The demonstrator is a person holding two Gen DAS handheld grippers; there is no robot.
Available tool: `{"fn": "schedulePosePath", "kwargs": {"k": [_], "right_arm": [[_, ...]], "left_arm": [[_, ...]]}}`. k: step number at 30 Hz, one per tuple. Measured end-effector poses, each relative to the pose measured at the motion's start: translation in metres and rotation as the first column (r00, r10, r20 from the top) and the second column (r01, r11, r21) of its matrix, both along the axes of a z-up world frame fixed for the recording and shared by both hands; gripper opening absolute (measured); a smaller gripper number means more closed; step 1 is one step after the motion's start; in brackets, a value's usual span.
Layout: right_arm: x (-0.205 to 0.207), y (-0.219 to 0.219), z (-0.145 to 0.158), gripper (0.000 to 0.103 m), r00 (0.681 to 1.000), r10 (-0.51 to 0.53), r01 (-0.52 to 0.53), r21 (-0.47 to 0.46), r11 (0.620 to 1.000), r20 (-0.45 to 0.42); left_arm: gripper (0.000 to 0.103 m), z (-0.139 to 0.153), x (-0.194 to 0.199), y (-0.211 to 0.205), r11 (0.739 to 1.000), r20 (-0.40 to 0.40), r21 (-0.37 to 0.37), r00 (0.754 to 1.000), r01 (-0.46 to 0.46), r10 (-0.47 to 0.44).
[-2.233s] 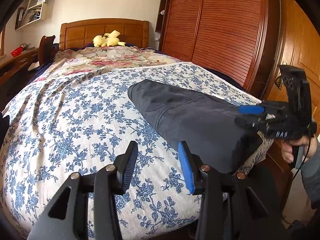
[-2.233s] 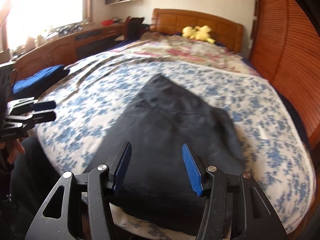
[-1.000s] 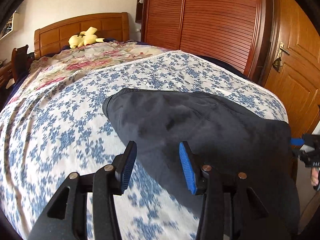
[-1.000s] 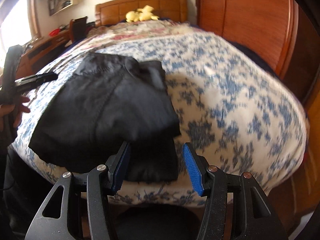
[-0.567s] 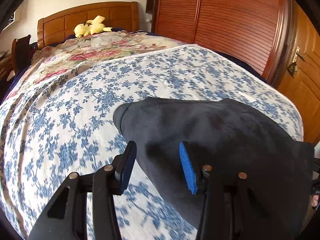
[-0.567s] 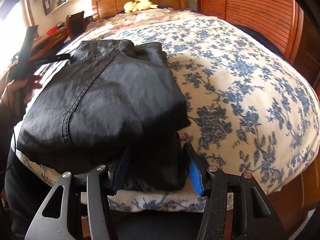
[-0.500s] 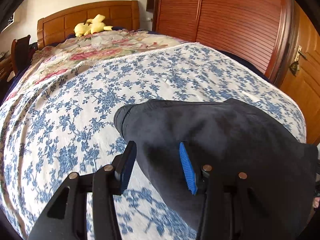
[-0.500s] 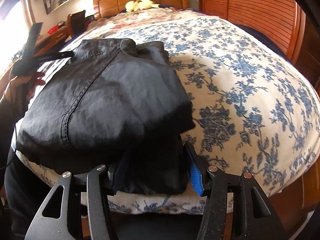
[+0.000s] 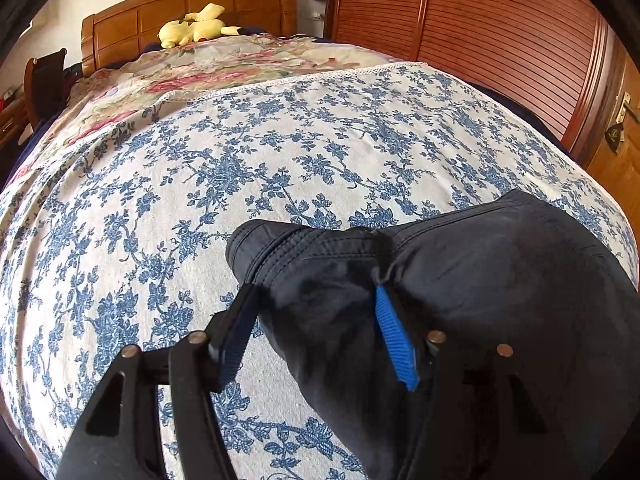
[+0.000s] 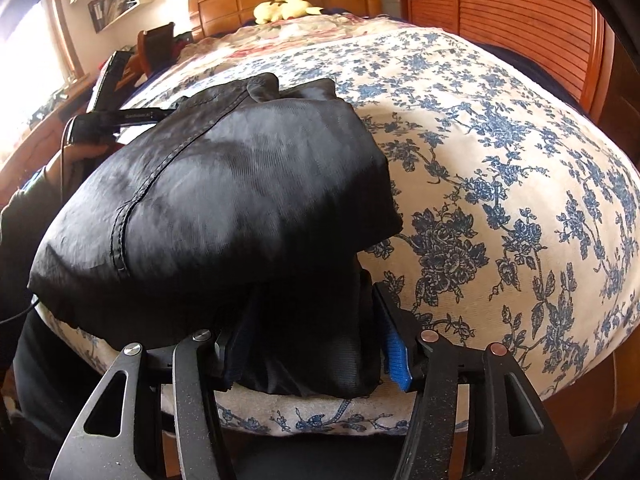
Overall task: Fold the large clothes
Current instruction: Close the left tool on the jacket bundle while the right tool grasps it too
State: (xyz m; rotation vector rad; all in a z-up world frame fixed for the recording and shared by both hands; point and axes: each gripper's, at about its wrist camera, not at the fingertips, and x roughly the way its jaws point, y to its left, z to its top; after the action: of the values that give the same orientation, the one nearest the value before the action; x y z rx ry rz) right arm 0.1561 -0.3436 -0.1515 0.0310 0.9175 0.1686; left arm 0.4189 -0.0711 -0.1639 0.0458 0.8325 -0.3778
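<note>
Left wrist view shows the left tongs (image 9: 316,320) set astride the far, seamed corner of the dark garment (image 9: 500,280), which lies folded on the bed (image 9: 280,140) near its foot edge. Their jaws have just been opening; cloth sits between them, the blue pad (image 9: 394,340) beside a crease, but the pads do not seem to press, so I read them as half-wide and loose around the fabric.

From the right wrist view, the right tongs (image 10: 310,338) straddle a lower flap of the garment (image 10: 224,200) that hangs at the foot edge of the bed (image 10: 500,160). Cloth fills the gap and appears to touch both pads, yet whether they pinch it I cannot tell. The left tongs (image 10: 168,111) show at the garment's far-left end, held by a hand (image 10: 82,156).

The garment's long axis runs from the foot edge up the bed, slanting toward the head, and the two tongs stand at its opposite ends: the right at the near end, the left at the far end. A coming fold probably turns on this; the far end would travel along that axis toward the near one, or the reverse. The right tongs are nearer the foot edge, and the flap there looks likely to slip off it.

A yellow toy (image 9: 196,28) rests by the headboard, well apart.
</note>
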Motion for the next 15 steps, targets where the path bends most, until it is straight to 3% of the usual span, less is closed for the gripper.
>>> {"fn": "schedulePosePath", "kwargs": {"k": [4,6,8,11,15], "right_arm": [[0.004,0.002,-0.002,0.059,1.0,0.022,-0.022,0.033,0.999,-0.004],[0.006,0.002,-0.002,0.042,0.999,0.052,-0.051,0.08,0.996,-0.009],[0.005,0.004,0.0,0.017,0.997,0.073,-0.073,0.104,0.992,0.002],[0.002,0.007,0.006,0.011,0.995,0.091,-0.096,0.117,0.989,0.049],[-0.002,-0.007,0.024,0.008,0.987,0.076,-0.101,0.174,0.98,0.145]], "left_arm": [[0.058,0.001,-0.001,0.001,1.0,-0.007,-0.009,1.0,-0.002,0.001],[0.051,0.002,0.0,0.001,1.0,-0.015,-0.02,1.0,0.004,-0.004],[0.035,0.004,-0.002,-0.001,1.0,-0.015,-0.022,1.0,0.013,-0.013],[0.018,0.012,-0.009,-0.007,1.0,0.013,0.004,1.0,0.024,-0.025],[0.014,0.032,-0.021,-0.013,0.999,0.077,0.049,0.997,0.002,-0.005]]}}
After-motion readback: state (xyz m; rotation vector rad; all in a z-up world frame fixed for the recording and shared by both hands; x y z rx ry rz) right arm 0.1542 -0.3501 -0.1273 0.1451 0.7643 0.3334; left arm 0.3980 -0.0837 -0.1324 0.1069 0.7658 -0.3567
